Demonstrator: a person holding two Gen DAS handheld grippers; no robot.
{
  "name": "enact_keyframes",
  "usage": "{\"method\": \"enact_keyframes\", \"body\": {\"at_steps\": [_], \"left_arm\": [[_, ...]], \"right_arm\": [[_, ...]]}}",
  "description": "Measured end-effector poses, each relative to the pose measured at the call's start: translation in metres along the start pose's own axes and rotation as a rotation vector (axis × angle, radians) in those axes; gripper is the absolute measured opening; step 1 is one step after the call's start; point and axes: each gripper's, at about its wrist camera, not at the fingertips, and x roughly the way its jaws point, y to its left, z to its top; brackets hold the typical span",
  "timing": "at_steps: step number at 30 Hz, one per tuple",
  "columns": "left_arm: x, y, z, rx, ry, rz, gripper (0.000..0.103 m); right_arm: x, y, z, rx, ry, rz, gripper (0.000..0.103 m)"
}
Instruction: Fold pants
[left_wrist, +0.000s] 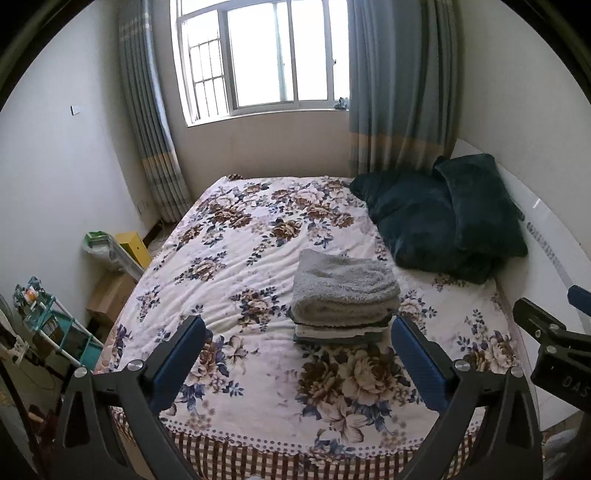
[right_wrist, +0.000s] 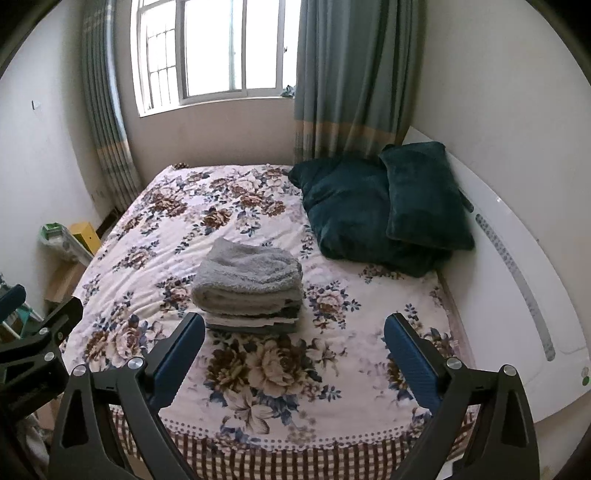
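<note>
Both my grippers, left gripper (left_wrist: 298, 354) and right gripper (right_wrist: 294, 350), hang with fingers spread, empty. Grey fleecy folded pants (left_wrist: 343, 286) top neat clothes stack (left_wrist: 338, 332) on floral bedspread (left_wrist: 236, 266), just beyond fingertips. Risk: careless forward reach clips soft stack, topples folds.

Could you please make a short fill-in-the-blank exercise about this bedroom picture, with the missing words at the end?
1. The stack of folded clothes lies on the ____ bedspread.
2. The top garment of the stack is ____ in colour.
3. Both the left claw and the right claw are ____ and hold nothing.
4. The dark green pillows lie near the ____.

Missing words: floral; grey; open; headboard
</note>
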Motion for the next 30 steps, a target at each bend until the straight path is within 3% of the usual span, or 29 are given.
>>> {"method": "enact_keyframes", "body": {"at_steps": [9, 30], "left_arm": [[0.022, 0.001, -0.001, -0.014, 0.049, 0.0, 0.103], [0.025, 0.0, 0.003, -0.021, 0.046, 0.003, 0.103]], "right_arm": [[0.029, 0.004, 0.004, -0.006, 0.041, 0.004, 0.1], [0.036, -0.001, -0.009, 0.016, 0.063, 0.034, 0.1]]}}
